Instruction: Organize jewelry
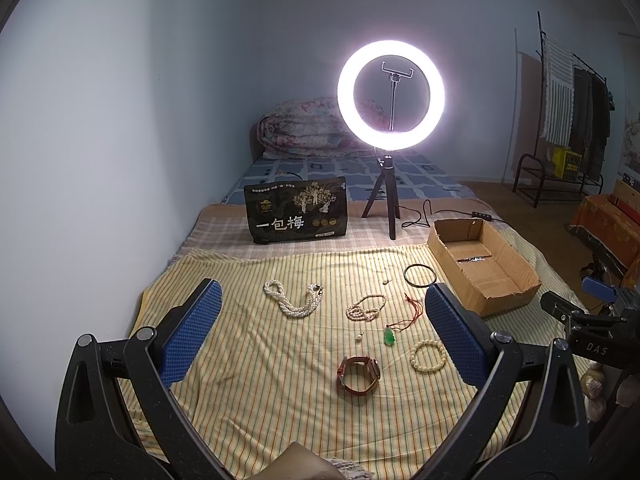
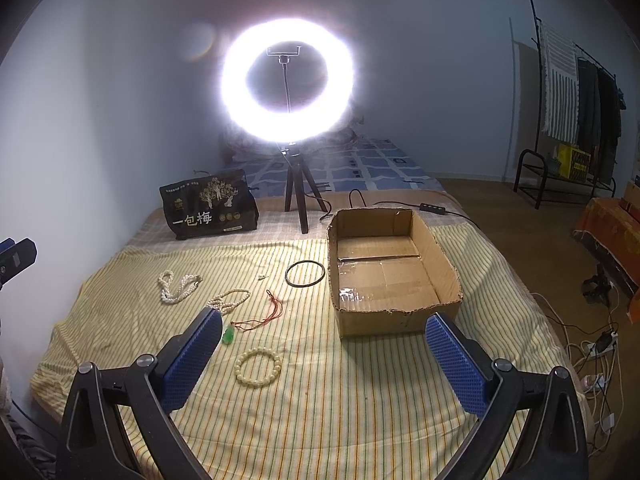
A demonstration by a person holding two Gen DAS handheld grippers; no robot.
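Pearl necklaces [image 1: 296, 300], a watch [image 1: 359, 374] and a bead bracelet [image 2: 258, 367] lie scattered on the bed's striped cloth [image 2: 360, 420] beside a cardboard box [image 2: 440, 256]; I hold my left tool [image 1: 322, 334] and right tool [image 2: 323, 364] level above them, both spread wide, empty.
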